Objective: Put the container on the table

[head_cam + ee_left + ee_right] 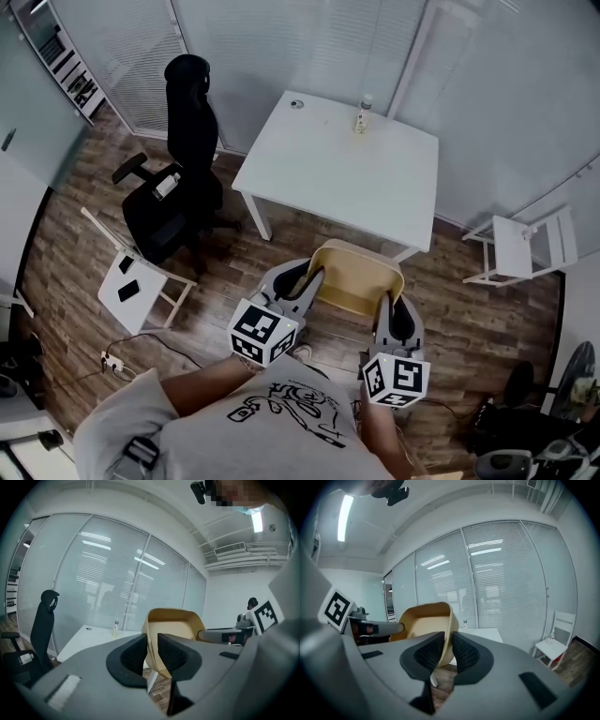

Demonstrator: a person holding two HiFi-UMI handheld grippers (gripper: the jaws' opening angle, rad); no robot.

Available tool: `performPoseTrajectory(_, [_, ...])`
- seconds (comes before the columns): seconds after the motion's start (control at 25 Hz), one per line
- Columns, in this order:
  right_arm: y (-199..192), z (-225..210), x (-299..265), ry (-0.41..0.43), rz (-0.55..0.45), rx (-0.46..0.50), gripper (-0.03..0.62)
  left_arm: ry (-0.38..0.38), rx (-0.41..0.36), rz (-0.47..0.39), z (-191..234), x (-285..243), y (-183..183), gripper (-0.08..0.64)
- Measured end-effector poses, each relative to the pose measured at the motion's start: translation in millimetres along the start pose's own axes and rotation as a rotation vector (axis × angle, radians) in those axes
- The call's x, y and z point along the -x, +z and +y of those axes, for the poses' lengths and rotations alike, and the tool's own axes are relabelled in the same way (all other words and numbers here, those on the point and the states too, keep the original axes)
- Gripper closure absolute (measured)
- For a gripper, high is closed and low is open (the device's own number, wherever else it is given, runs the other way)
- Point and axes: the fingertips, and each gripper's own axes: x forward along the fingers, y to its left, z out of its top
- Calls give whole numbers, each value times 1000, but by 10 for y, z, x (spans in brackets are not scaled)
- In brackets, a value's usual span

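The tan container (358, 281), likely light, stiff and rather slick, hangs over the floor (84, 234) short of the white table's (375, 197) near edge, best held as now, its opposite thin walls pinched tight by the left claw (151, 649) and right claw (446, 651).

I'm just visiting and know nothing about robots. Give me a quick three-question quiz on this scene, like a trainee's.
1. True or false: the tan container already rests on the white table.
2. What stands near the table's far edge? A) bottle B) laptop C) mug
3. How many grippers clamp the container's rim?
Key: 1 false, it is held in the air; 2 A; 3 two, the left gripper and the right gripper.
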Motion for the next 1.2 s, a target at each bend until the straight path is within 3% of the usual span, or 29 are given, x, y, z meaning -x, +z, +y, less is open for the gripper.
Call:
performPoseTrajectory(0.68, [425, 404, -1889, -16, 23, 6, 557, -16, 1, -23, 1683, -783, 633, 494])
performPoseTrajectory(1.2, [443, 125, -2354, -50, 27, -40, 557, -49, 5, 5, 1890, -1274, 668, 494])
